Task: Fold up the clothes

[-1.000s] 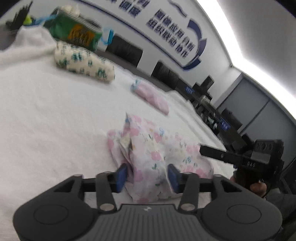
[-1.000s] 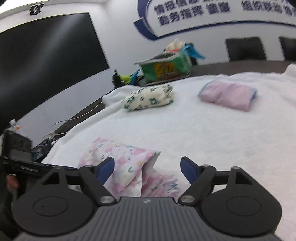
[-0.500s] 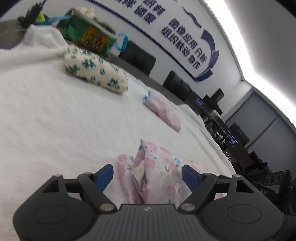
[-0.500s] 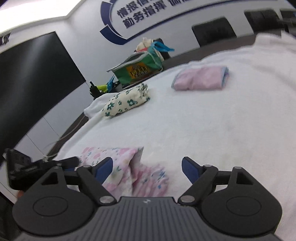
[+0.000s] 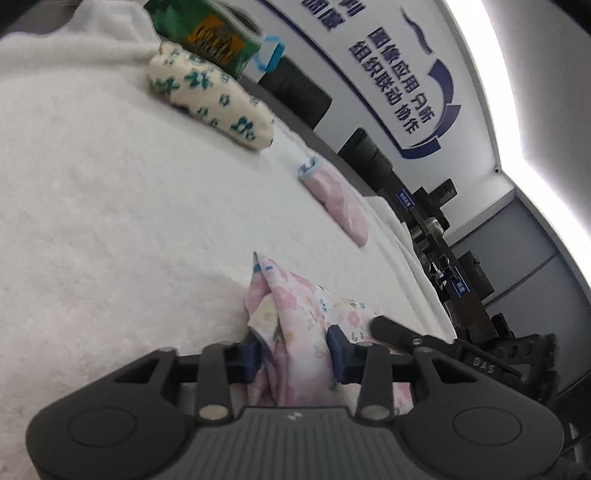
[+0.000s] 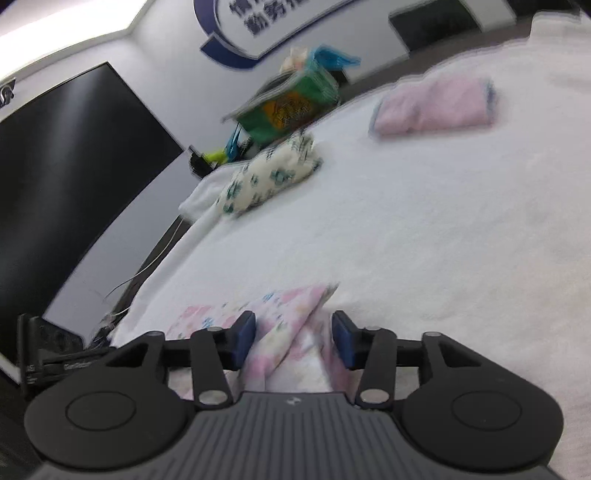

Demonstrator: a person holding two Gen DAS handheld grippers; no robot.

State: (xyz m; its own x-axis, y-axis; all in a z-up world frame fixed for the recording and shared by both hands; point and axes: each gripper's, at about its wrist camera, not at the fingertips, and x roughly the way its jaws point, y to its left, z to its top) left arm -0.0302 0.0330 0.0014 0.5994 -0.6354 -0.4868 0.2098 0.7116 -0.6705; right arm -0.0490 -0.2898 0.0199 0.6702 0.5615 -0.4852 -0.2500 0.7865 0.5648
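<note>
Pink floral garment (image 5: 295,325), bunched into a raised ridge near the front edge of the white fleece-covered table (image 5: 110,229). Left gripper (image 5: 293,356) astride one end of the ridge, blue pads (image 5: 248,356) about half apart and closing, cloth between them; whether already pressed on the fabric cannot be told. Right gripper (image 6: 293,338) astride the other end (image 6: 291,325), pads (image 6: 243,338) likewise half apart and closing with cloth between, contact equally uncertain in the blurred right-wrist view. Right gripper's finger (image 5: 399,330) visible in the left-wrist view, lying close against the garment's far side.

Step in hand, as judged: paired pinch of the garment's two ends ahead of a lift or spread for folding.

For a sound pinch:
- Close fully on the outermost layers only, not on the whole bundle; otherwise no flat opening of the cloth.
- Keep both grippers at matching height and tilt, to avoid a twisted hem.
- Seat the pads well in from the fabric edge; thin cotton-like cloth likely to slip from a shallow bite.
- Lift only after both grips feel firm.

Further back on the table: folded green-floral cloth (image 5: 210,99) and folded pink cloth (image 5: 338,199), well apart from the work; green bag (image 5: 207,29) at the far edge.
</note>
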